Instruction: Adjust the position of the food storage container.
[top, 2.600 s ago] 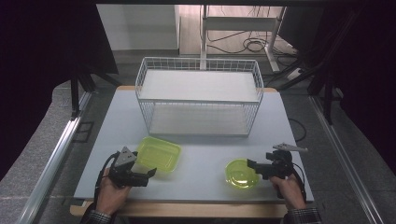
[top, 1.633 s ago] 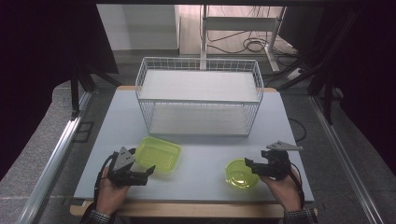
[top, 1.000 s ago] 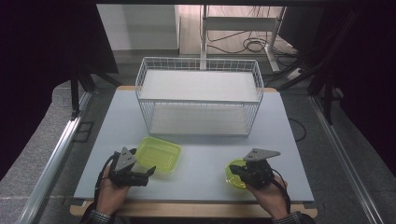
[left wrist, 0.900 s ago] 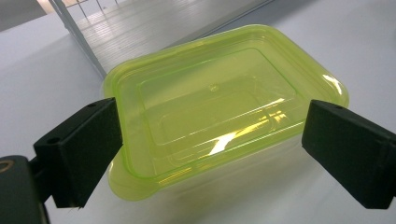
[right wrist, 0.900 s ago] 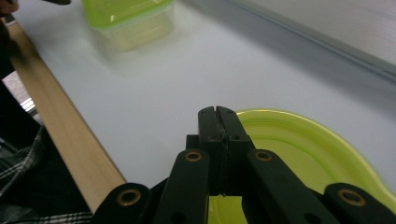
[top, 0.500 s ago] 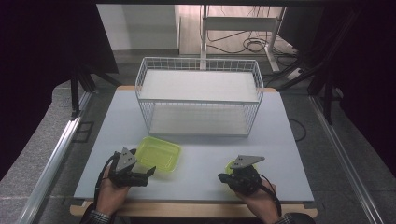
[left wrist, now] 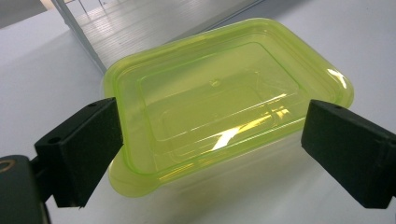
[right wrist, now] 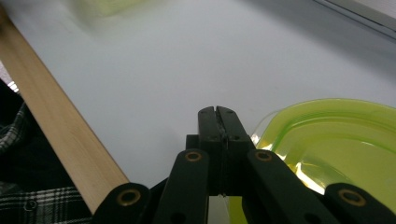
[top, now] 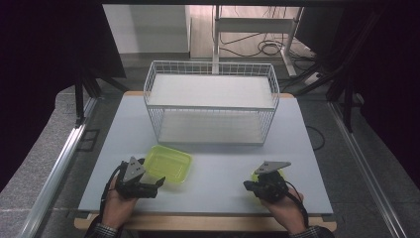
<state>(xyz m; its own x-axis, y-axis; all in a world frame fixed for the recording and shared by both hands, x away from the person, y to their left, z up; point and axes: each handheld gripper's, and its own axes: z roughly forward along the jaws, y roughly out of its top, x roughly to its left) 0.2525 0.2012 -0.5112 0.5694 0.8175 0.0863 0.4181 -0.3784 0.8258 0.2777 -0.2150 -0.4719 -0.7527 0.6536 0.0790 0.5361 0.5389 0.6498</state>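
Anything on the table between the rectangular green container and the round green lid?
Nothing: in the high view the stretch of grey table between the rectangular green container and the round green lid is bare.

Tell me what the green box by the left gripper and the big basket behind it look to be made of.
Green box: apparently translucent glossy plastic; the table shows through and highlights glint on it. Basket: seemingly white-coated metal wire, a thin open grid.

Dim room, bright tabletop (mild glare), blurred corners
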